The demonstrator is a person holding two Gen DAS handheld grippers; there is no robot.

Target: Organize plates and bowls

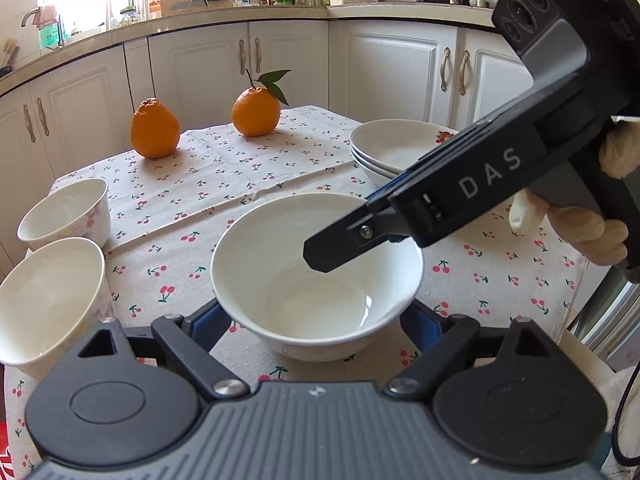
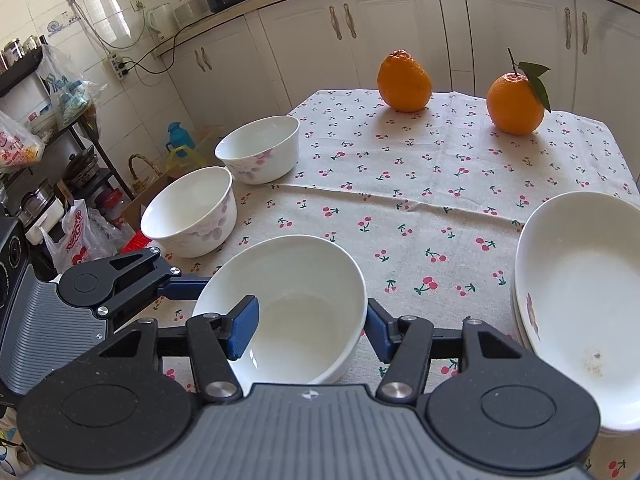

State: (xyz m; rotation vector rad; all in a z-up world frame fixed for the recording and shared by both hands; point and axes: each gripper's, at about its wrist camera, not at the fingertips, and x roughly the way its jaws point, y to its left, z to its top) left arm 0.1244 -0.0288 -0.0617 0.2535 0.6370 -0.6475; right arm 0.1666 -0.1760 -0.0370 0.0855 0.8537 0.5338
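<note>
Leftmost, well to the left of the plain white bowl (image 2: 288, 304), stand the nearer patterned bowl (image 2: 188, 216) and the farther patterned bowl (image 2: 260, 148), both upright on the cloth-covered surface (image 2: 400, 184). The left hand-held gripper (image 1: 314, 322) flanks the white bowl with a blue pad at each side of its outer wall. Whether the pads press the wall or merely sit beside it cannot be told.

The white bowl itself rests upright on the surface, empty. The right hand-held gripper (image 2: 310, 332) straddles its near rim, with one pad hanging inside the bowl clear of the wall and the other just outside. Its jaws stand apart and grip nothing. Right of the white bowl lies a stack of plates (image 2: 580, 280). Two oranges (image 2: 404, 80) sit well beyond it.

The step looks like taking hold of the white bowl to nest or move it. One firm pinch on the rim wall should do. Seat the pads deep, then lift level so the glazed wall does not slip.
</note>
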